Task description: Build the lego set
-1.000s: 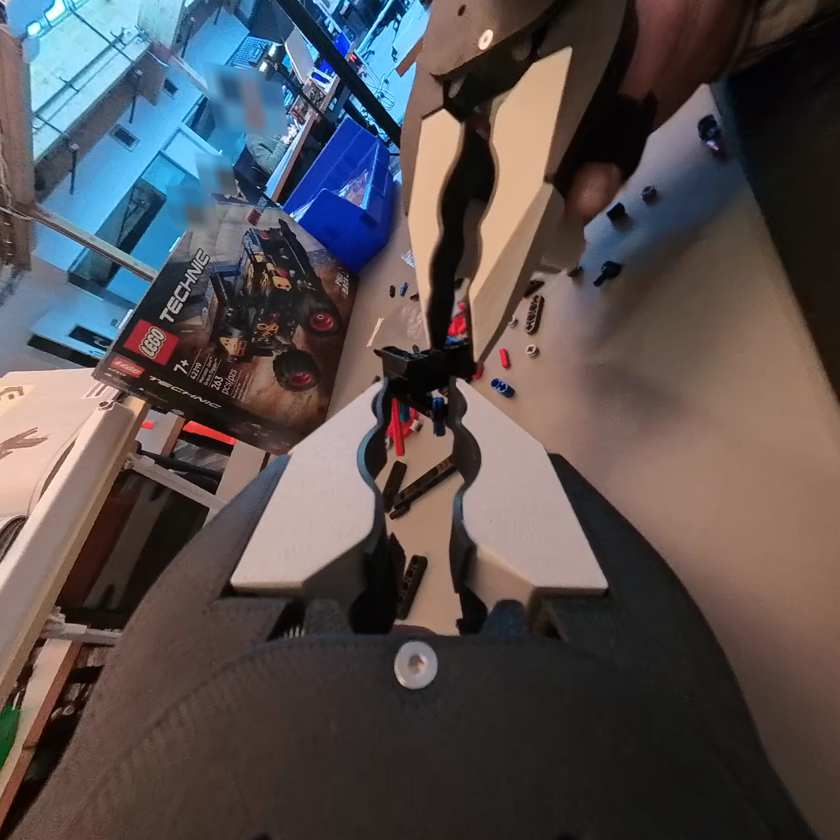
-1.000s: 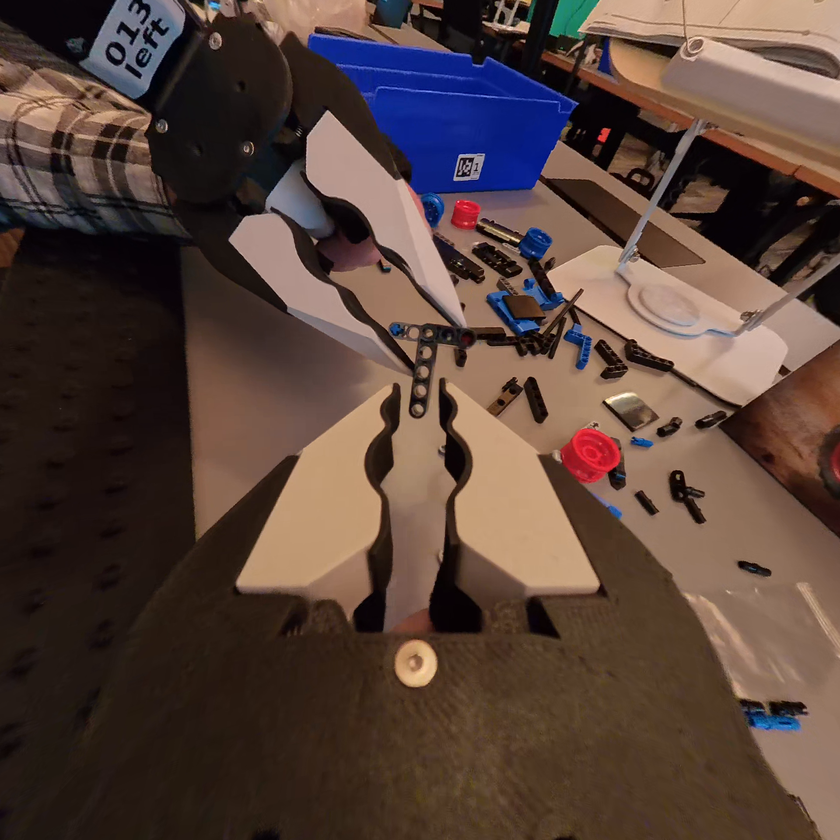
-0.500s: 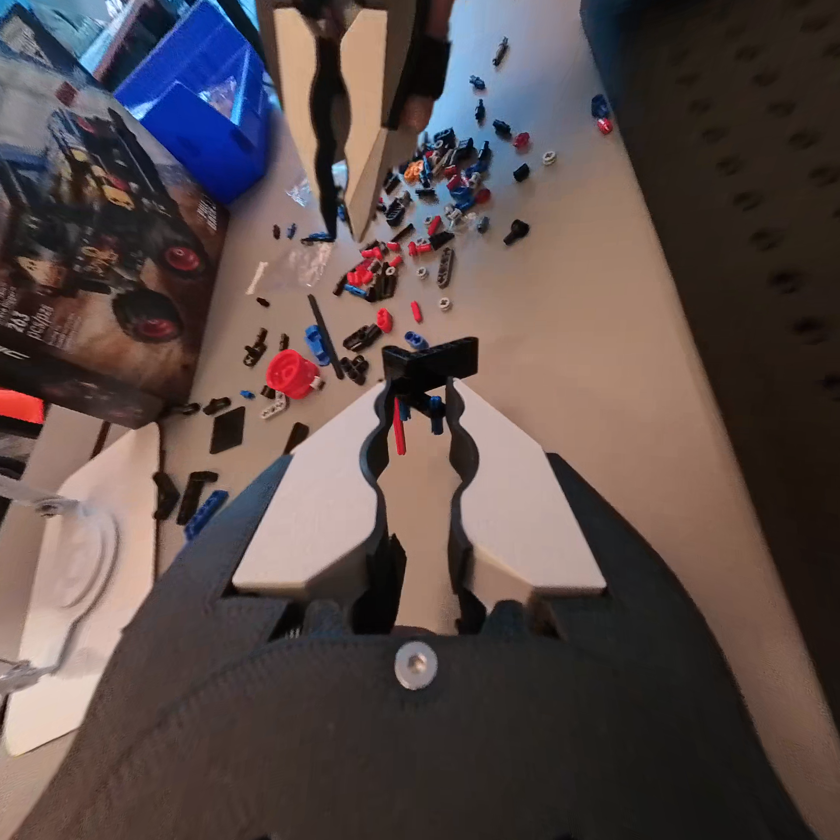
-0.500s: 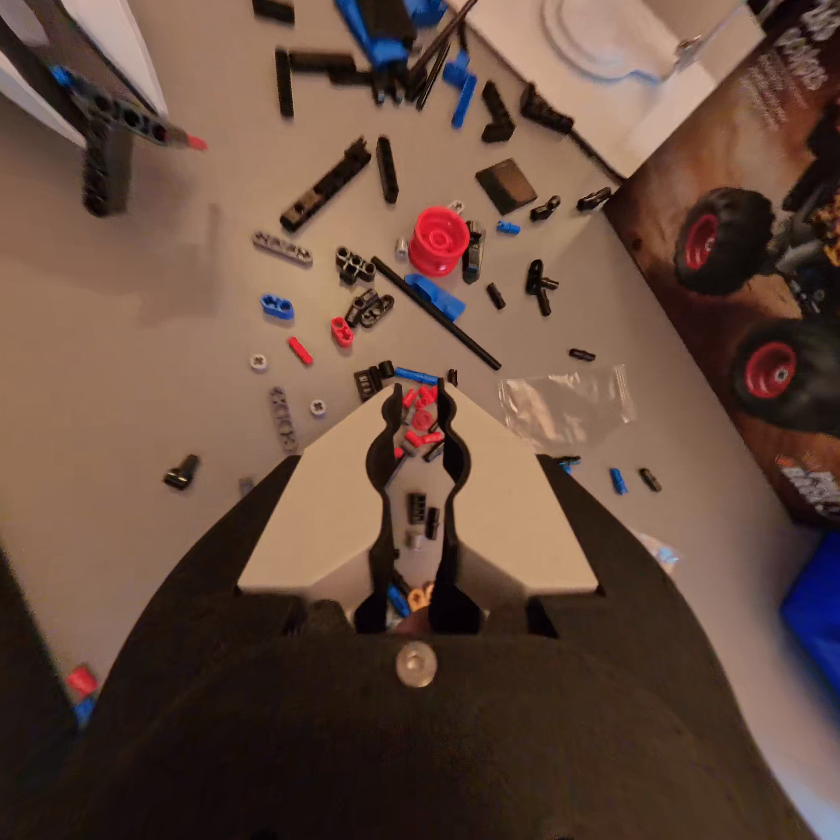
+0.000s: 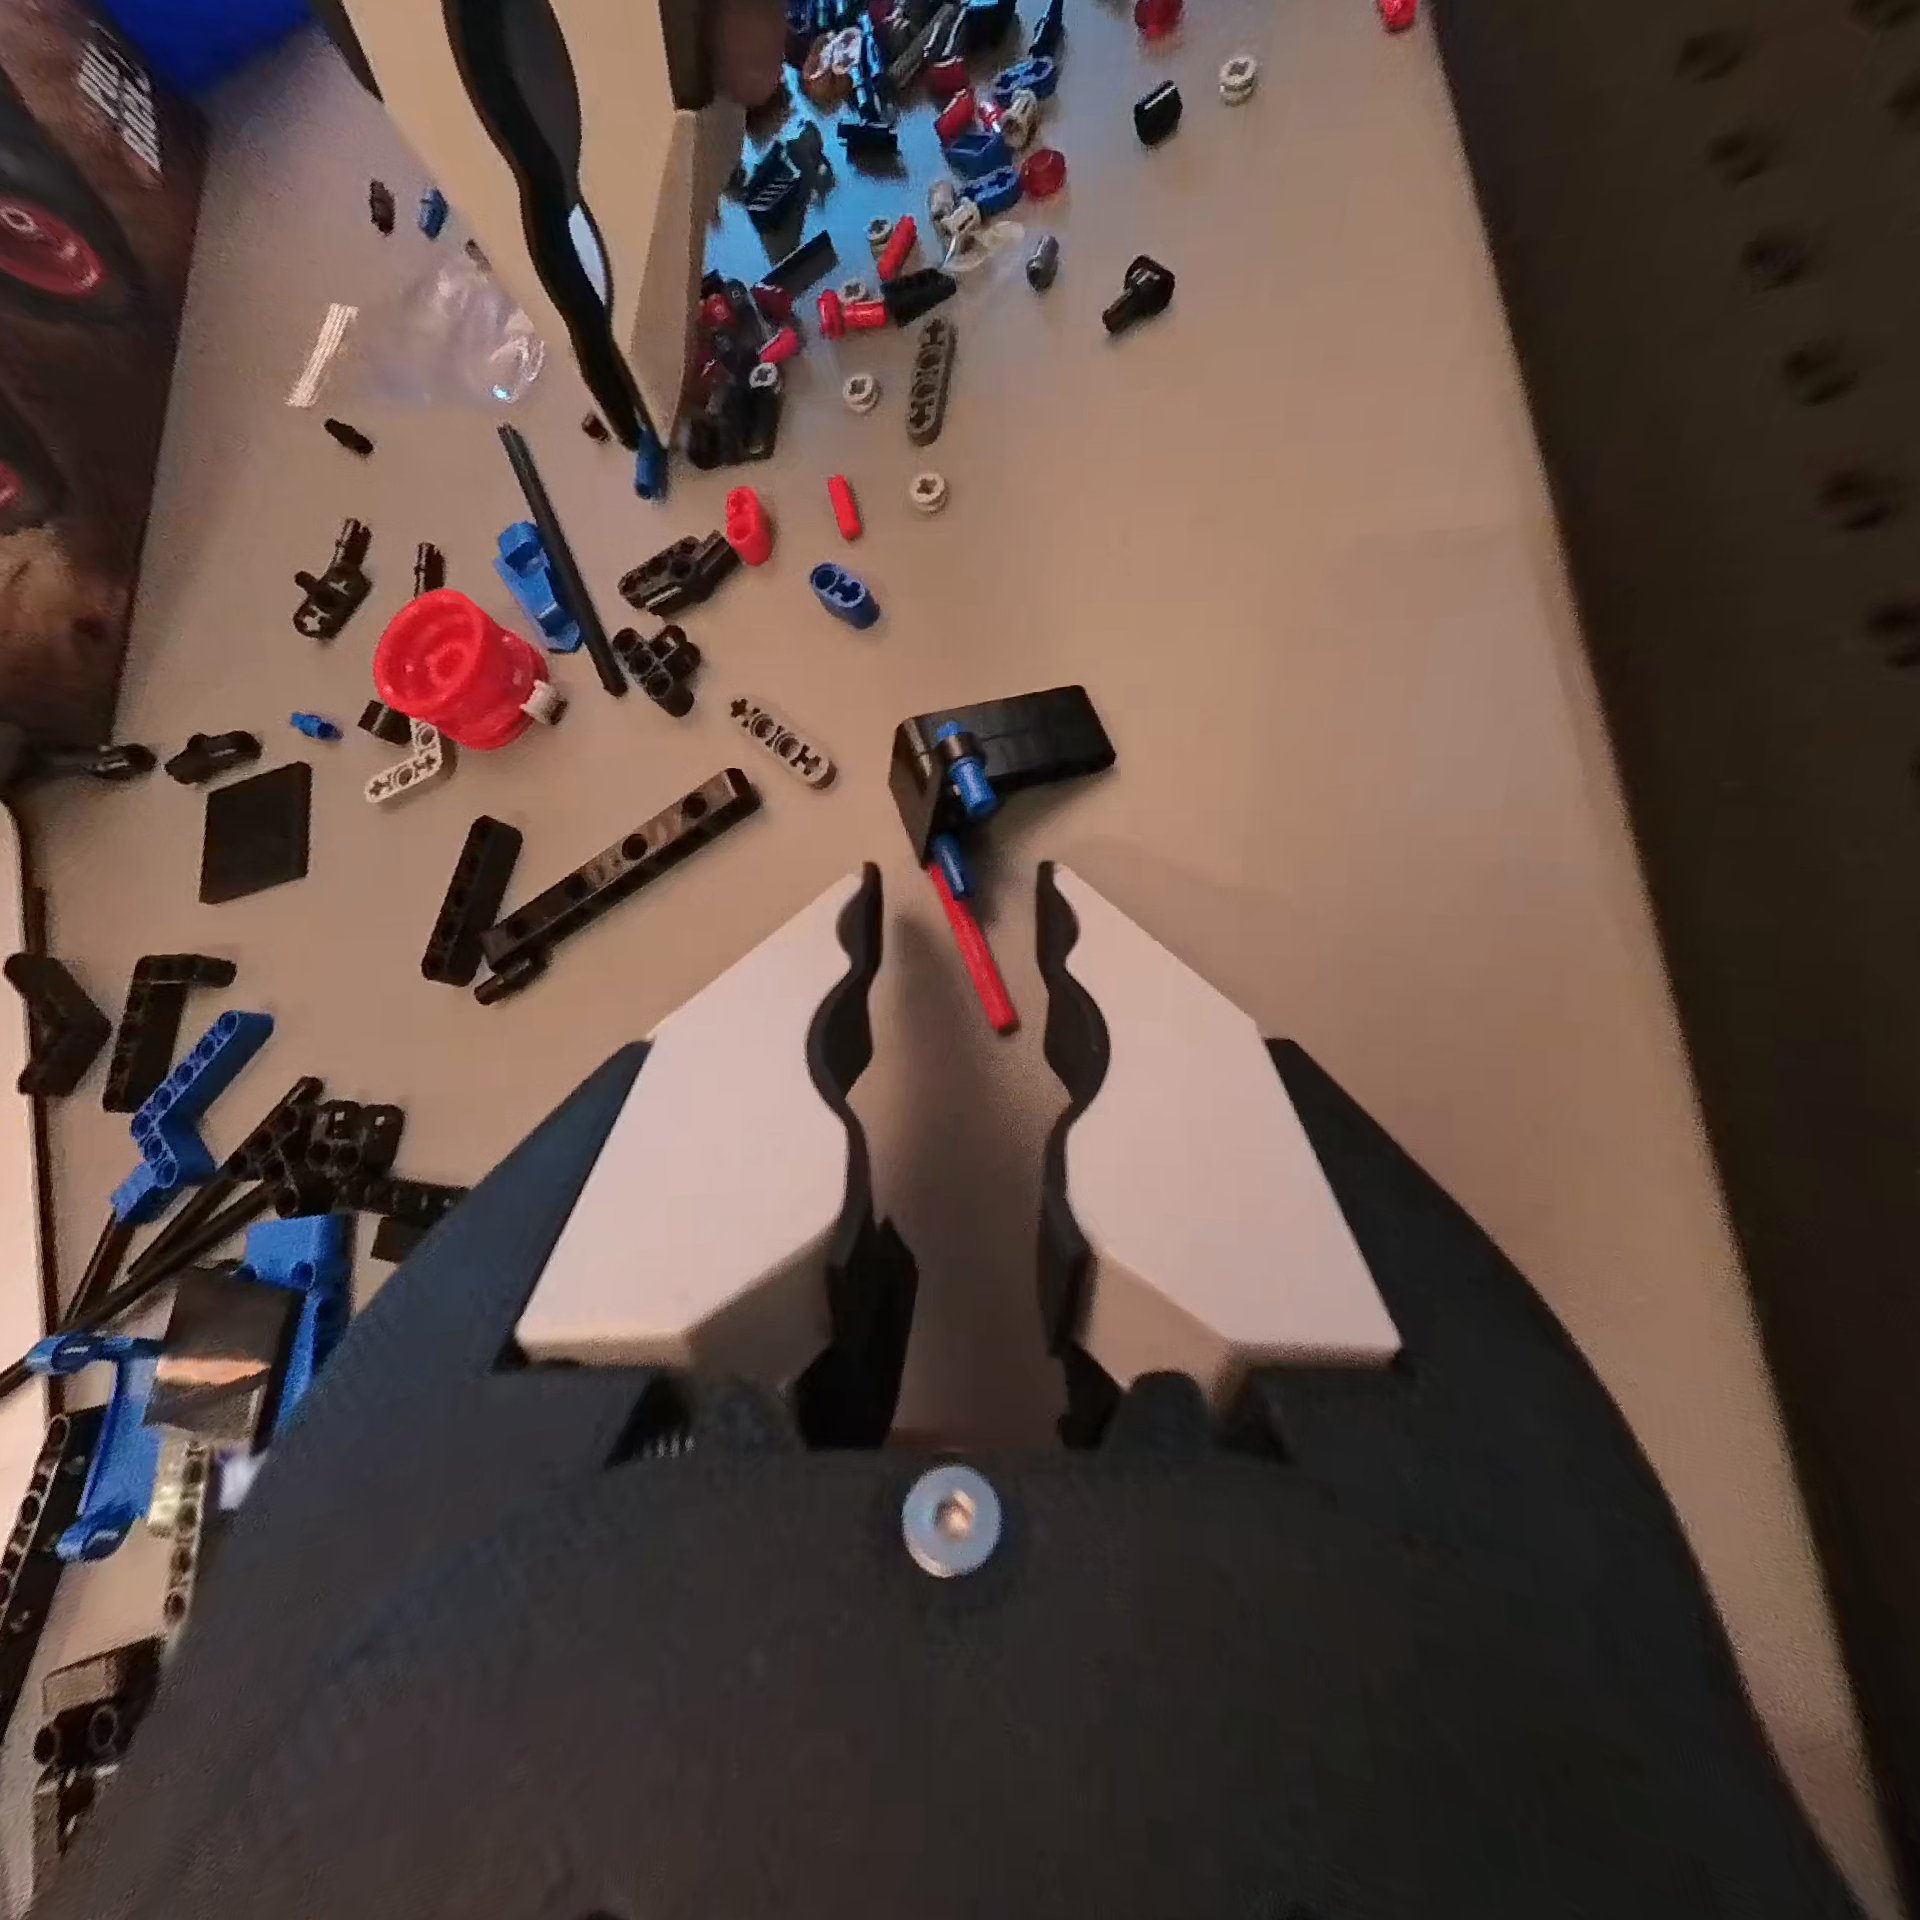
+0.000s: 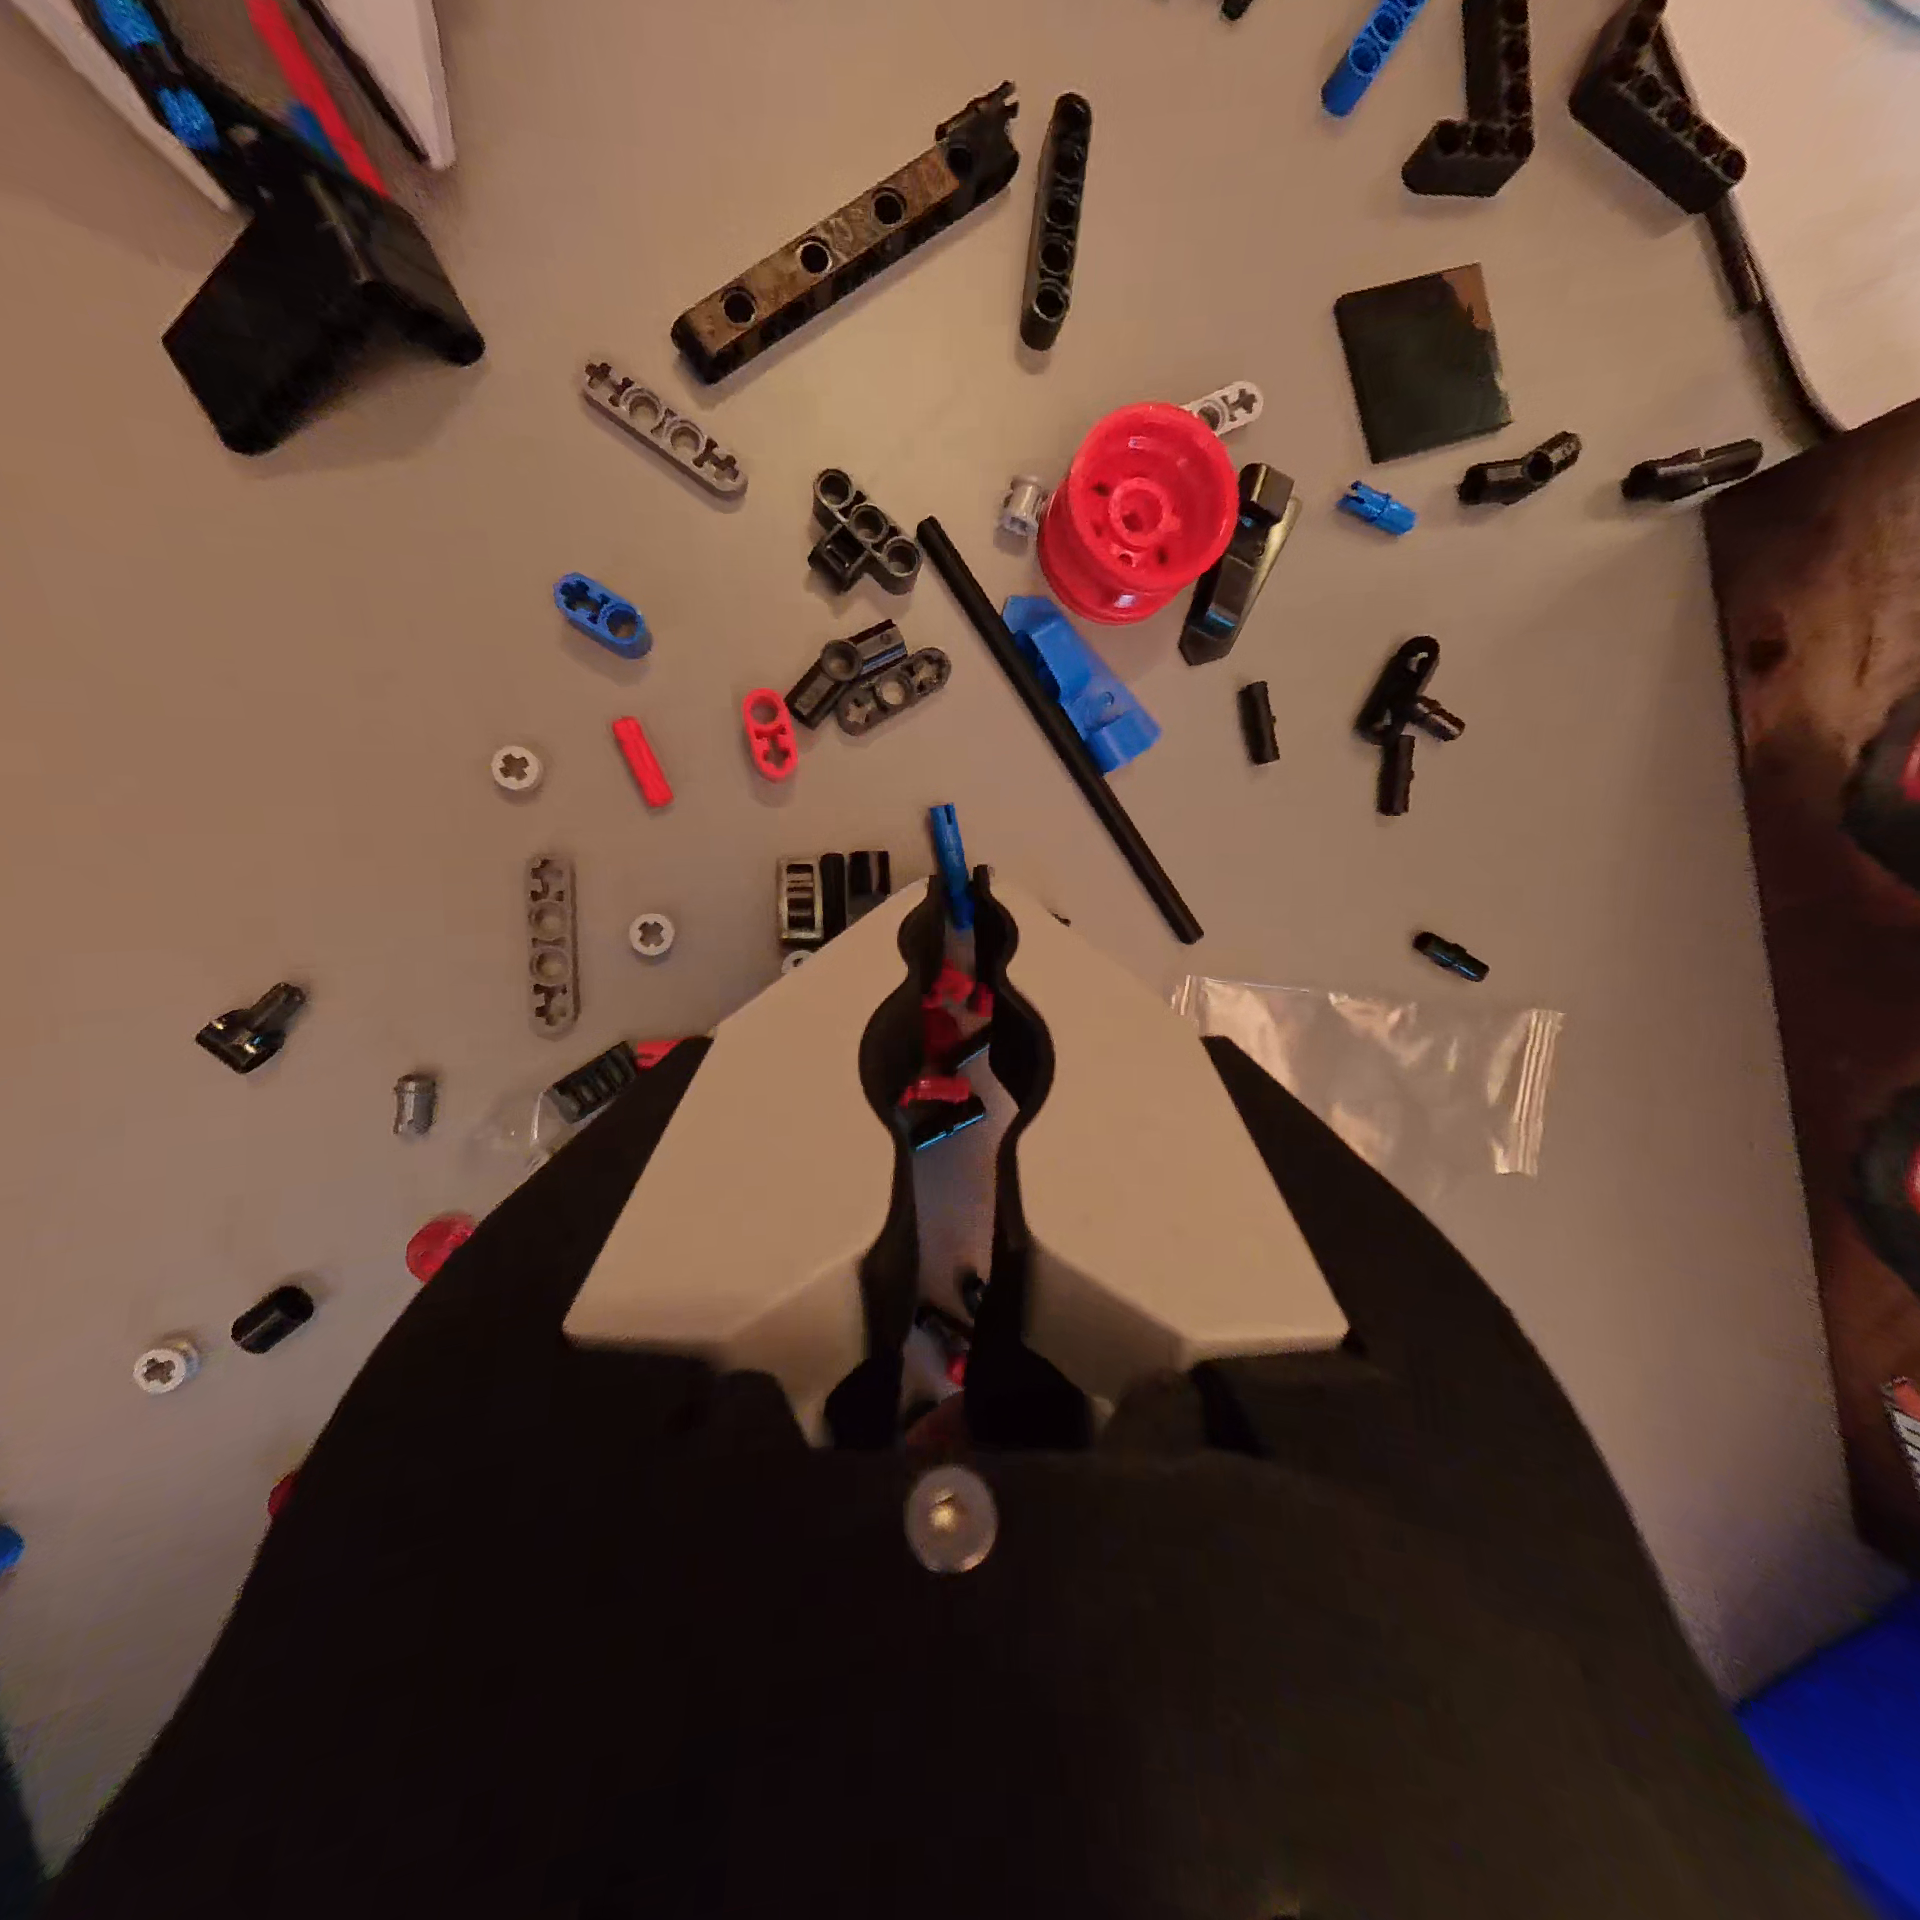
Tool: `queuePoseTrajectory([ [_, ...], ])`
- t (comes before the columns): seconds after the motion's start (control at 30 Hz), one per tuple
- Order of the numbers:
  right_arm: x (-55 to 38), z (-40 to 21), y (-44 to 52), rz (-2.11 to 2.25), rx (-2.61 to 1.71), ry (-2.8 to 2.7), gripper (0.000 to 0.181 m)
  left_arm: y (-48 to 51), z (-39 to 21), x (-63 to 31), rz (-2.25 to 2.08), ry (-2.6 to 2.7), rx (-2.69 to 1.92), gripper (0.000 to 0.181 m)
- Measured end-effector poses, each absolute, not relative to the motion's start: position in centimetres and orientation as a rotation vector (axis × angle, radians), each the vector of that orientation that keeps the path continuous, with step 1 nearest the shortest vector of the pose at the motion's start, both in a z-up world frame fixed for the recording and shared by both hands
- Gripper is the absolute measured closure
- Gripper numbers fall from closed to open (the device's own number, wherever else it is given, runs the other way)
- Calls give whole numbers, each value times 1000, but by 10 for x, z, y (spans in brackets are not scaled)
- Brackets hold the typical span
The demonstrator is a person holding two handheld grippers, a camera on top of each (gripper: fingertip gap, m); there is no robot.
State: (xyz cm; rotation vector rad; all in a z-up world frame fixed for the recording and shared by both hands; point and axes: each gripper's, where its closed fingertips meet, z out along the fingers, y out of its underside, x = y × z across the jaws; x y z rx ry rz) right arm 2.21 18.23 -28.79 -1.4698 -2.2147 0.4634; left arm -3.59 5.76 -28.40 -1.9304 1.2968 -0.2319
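Note:
A black angled piece (image 5: 1003,743) with a blue pin and a red axle stuck in it lies on the grey table (image 5: 1247,582), just beyond my left gripper (image 5: 956,883). That gripper is open and empty, and the red axle points back between its fingertips. The piece also shows at the top left of the right wrist view (image 6: 312,301), below a left finger (image 6: 421,94). My right gripper (image 6: 956,888) is shut on a small blue pin (image 6: 948,847) over the loose parts. In the left wrist view it (image 5: 639,431) stands tip-down with the pin (image 5: 650,473).
Loose parts lie all around: a red wheel hub (image 6: 1138,509), a long black beam (image 6: 842,249), a black axle (image 6: 1060,727), and an empty plastic bag (image 6: 1371,1070). The set's box (image 6: 1829,831) is at the right. A dark mat (image 5: 1714,623) borders the table. My right fingertips sit around 15 centimetres from my left ones. To reach the red wheel hub (image 6: 1138,509) in a straight line is about 7 centimetres for my right fingers, about 12 centimetres for my left. It turns up in the left wrist view (image 5: 436,635) as well.
My left gripper came down to the table, opened and let go of the black piece. My right gripper moved over the loose parts and shut on a blue pin.

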Motion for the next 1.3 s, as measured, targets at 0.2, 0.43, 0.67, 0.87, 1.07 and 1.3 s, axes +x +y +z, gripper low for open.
queuePoseTrajectory([
  [0.2, 1, -233, 161, 919, -1519, -1895, 180, 72, -252, -39, -146, 1198, -1815, 145],
  [0.43, -25, -145, 100, 1779, -1447, -1274, 181, 90, -183, -25, 23, 995, -1545, 152],
  [0.67, -39, -136, 77, 2000, -1450, -1008, 180, 94, -147, -27, 254, 865, -1400, 154],
  [0.87, -44, -136, 70, 2027, -1455, -947, 180, 92, -145, -30, 365, 900, -1362, 169],
  [1.07, -39, -142, 63, 1959, -1465, -1050, 173, 88, -153, -27, 411, 1012, -1363, 173],
  [1.3, -34, -154, 64, 1876, -1526, -1108, 180, 87, -163, -23, 556, 1139, -1334, 175],
])
